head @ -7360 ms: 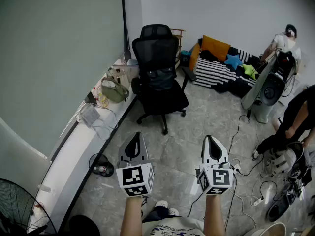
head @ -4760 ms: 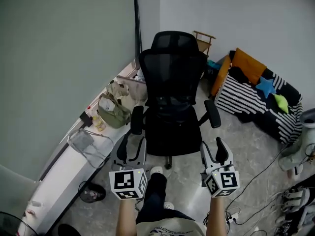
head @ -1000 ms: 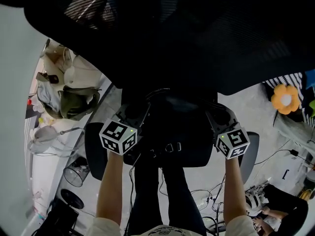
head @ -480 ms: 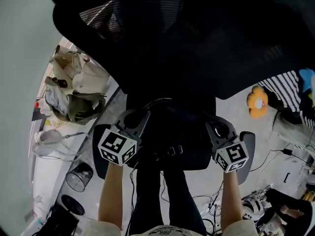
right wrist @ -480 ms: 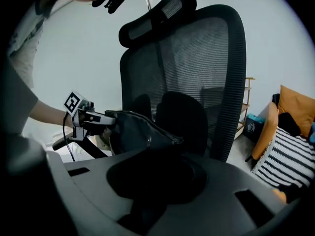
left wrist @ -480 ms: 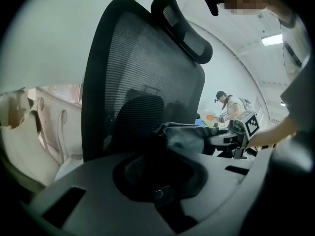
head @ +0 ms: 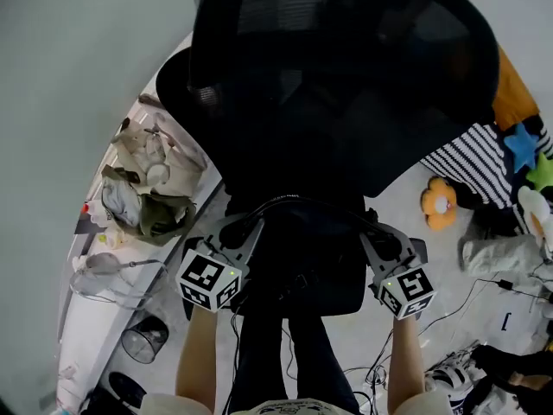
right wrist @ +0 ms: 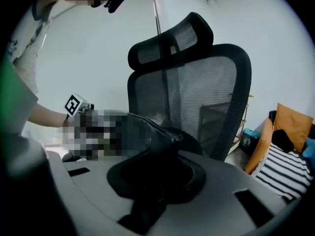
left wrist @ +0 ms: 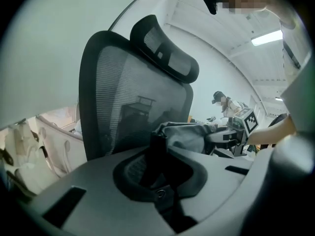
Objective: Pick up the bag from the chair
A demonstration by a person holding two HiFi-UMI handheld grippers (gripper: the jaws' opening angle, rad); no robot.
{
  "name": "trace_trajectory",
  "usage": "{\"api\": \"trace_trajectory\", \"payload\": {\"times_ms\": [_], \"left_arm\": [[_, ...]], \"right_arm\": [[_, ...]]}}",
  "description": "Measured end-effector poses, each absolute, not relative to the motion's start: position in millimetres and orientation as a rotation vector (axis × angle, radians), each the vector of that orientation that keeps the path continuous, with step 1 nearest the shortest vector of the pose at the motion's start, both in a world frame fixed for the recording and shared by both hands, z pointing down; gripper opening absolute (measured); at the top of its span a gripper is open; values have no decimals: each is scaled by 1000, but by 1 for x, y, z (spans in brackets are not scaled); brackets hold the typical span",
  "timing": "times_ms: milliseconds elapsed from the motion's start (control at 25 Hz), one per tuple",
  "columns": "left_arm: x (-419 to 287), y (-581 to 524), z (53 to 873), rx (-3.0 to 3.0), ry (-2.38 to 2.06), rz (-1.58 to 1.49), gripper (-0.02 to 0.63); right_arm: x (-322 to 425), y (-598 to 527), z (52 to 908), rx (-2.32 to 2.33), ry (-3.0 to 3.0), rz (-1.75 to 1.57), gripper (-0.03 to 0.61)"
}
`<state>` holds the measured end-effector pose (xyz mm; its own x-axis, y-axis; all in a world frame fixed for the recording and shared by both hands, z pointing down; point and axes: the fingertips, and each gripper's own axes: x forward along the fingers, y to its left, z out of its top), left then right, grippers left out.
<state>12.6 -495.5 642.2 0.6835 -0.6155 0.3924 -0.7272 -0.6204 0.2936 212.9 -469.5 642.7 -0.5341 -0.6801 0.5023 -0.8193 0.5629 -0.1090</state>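
Pale wall to the left, white counter (head: 91,327) beneath it, heaped toward its far end with an olive pouch (head: 160,214) and pale sacks (head: 151,150). Faces a black mesh chair (head: 346,102) parked just off the counter's front edge, with its backrest across most of the head view. Holds the black bag (head: 298,249) from both sides, low over the seat, about level with the middle of that front edge. Grips with the left gripper (head: 238,230) clamped tight on a dark strap (left wrist: 156,154) at the bag's counter-side end. Grips with the right gripper (head: 386,242) closed just as firmly on a fold of black fabric at the end away from the counter. Cannot tell if resting on the seat or already clear of it.

Looks, as a judgement, open to several slips from here. Risks tipping the bag by hauling harder on one side, and so dragging the thin strap out of the left jaws. Risks snagging the arched handle (head: 294,200) or loose webbing on the seat edge or backrest by pulling back before lifting. Risks shoving the whole chair toward the counter's front edge by tugging on a snag, and knocking the heap there. Calls for an even, straight rise first, then a draw toward the body.
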Motion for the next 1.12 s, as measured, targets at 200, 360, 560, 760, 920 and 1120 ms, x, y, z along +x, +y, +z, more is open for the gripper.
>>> {"api": "trace_trajectory", "payload": {"times_ms": [200,360,560,760,920,1120], "left_arm": [[13,-484,588,2533,-1025,348,38],[8,-471,552,2577,-1004,349,38],[1,-449,512,2631,-960,342,38],[-1,-425,474,2667,-935,336,38],[-2,-405,452,2704,-925,331,38],[0,-372,426,2719,-951,322,38]], "right_arm": [[213,-455,590,1277,-2399,444,86],[207,-438,555,1330,-2391,421,86],[199,-412,515,1410,-2372,390,86],[196,-381,478,1470,-2365,376,86],[194,-357,458,1517,-2367,369,86],[196,-325,433,1533,-2382,350,86]]}}
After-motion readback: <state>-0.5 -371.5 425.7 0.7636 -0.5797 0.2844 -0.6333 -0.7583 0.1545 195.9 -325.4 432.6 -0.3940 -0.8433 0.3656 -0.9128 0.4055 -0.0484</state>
